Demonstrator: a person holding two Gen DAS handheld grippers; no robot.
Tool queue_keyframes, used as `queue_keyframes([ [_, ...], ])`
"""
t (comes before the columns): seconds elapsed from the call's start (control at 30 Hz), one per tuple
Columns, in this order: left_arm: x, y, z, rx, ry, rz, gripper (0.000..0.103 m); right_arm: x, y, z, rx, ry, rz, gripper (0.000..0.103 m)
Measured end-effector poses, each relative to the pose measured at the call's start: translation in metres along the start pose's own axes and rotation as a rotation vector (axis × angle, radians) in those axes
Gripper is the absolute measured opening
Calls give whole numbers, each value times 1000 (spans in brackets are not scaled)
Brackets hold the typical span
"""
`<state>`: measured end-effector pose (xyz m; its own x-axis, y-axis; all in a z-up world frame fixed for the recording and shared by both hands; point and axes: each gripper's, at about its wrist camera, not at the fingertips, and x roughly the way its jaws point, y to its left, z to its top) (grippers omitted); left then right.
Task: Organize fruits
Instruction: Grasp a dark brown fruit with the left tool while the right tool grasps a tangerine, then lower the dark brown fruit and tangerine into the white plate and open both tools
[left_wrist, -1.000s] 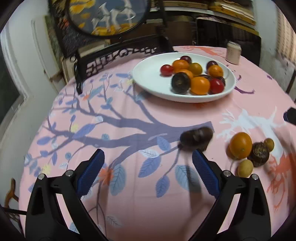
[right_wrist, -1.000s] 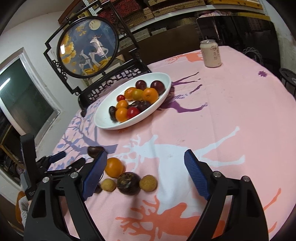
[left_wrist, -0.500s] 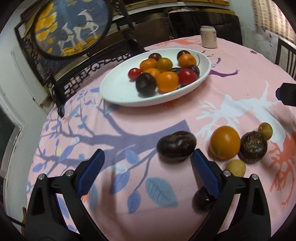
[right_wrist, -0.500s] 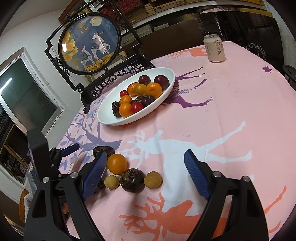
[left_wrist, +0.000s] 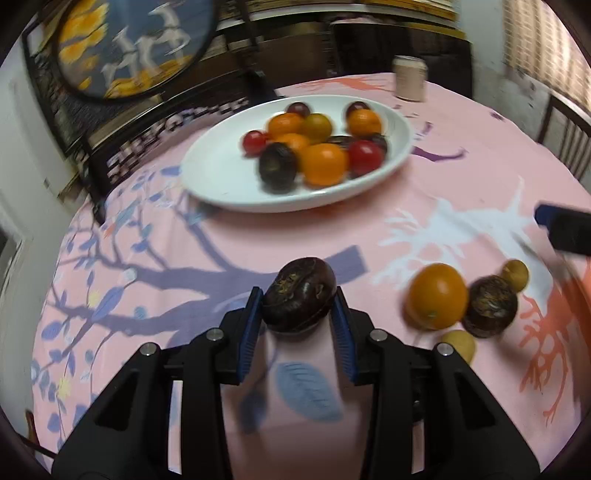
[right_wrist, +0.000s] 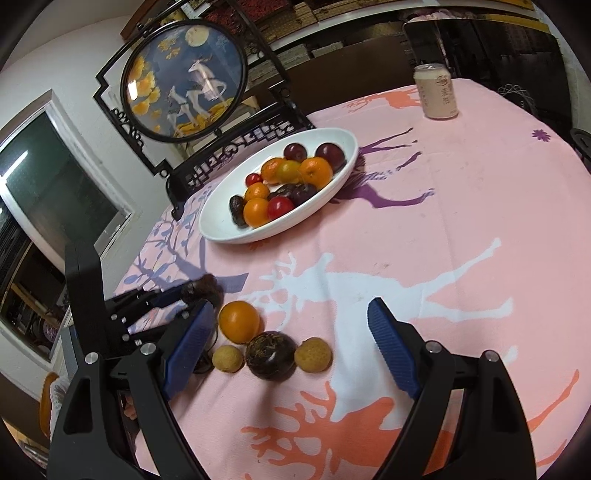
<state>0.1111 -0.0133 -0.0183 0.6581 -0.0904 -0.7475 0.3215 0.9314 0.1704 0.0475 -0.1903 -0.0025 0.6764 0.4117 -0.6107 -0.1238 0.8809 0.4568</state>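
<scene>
A dark purple round fruit (left_wrist: 300, 290) rests on the pink tablecloth, and my left gripper (left_wrist: 297, 308) is closing on it, both blue pads against its sides. The right wrist view shows that same fruit (right_wrist: 205, 288) at the left. To its right lie an orange (left_wrist: 437, 301), a second dark fruit (left_wrist: 489, 312) and two small yellow fruits (left_wrist: 515, 275). My right gripper (right_wrist: 291, 314) hangs open above this group (right_wrist: 271, 354), holding nothing. A white oval bowl (left_wrist: 221, 184) with several fruits stands further back.
A drinks can (right_wrist: 436, 92) stands at the far side of the round table. A black-framed round screen (right_wrist: 184, 81) rises behind the bowl. A dark chair (left_wrist: 565, 129) stands at the right, and the table edge curves close on the left.
My left gripper came forward around the dark purple fruit and its jaws closed from wide apart onto it. The right gripper stayed in place and open.
</scene>
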Motion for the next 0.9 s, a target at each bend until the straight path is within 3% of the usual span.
queue_keyframes([
  [0.07,1,11,0,-36,12,19,38,7,7,-1,-19,22,22,85],
  [0.13,4,20,1,-74,30,24,38,14,17,-2,-51,43,25,78],
  [0.27,8,31,-1,-115,54,33,38,30,47,-5,-174,68,-23,64],
  [0.43,8,33,-3,-122,60,36,38,55,65,-10,-261,113,-67,57],
  [0.5,8,30,-3,-117,59,42,38,67,68,-16,-296,133,-103,48],
  [0.6,8,29,-4,-117,60,45,38,67,74,-23,-363,102,-150,39],
  [0.77,3,30,-4,-125,45,36,38,54,66,-21,-323,70,-136,37],
  [0.9,-10,36,5,-162,9,-7,38,31,56,-3,-261,-14,-112,37],
])
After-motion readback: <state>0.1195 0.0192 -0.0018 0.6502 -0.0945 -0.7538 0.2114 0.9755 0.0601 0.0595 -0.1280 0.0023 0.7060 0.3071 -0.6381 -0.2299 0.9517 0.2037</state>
